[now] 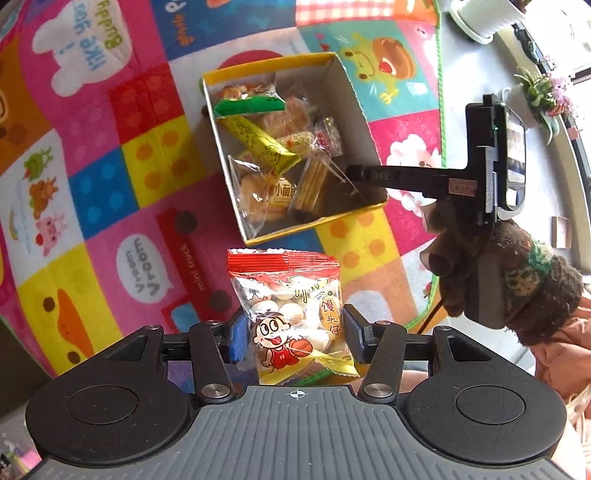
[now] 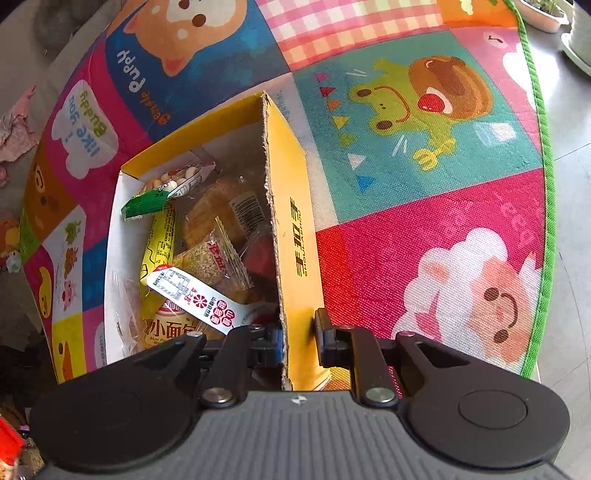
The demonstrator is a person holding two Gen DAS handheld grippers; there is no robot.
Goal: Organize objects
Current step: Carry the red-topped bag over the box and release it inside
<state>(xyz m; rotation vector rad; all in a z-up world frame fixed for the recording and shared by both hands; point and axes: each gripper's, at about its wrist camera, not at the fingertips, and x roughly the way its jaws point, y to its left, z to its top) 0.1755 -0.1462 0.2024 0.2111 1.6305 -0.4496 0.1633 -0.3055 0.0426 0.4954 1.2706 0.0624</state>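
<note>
My left gripper (image 1: 293, 338) is shut on a red-topped snack bag (image 1: 291, 314) with a cartoon boy, held above the mat just short of the yellow cardboard box (image 1: 360, 105). The box holds several wrapped snacks, among them a yellow packet (image 1: 258, 144) and a small bread pack (image 1: 271, 195). My right gripper (image 2: 298, 341) is shut on the box's right wall (image 2: 295, 236), one finger inside, one outside. In the left wrist view the right gripper's finger (image 1: 391, 175) reaches over the box's near right corner. The snacks also show in the right wrist view (image 2: 195, 251).
The box stands on a colourful patchwork play mat (image 1: 110, 184) with a green edge (image 2: 543, 155). Beyond the edge is grey floor with a white pot (image 1: 484, 18) and a small flowering plant (image 1: 543, 92). Clothes lie at the far left (image 2: 14, 129).
</note>
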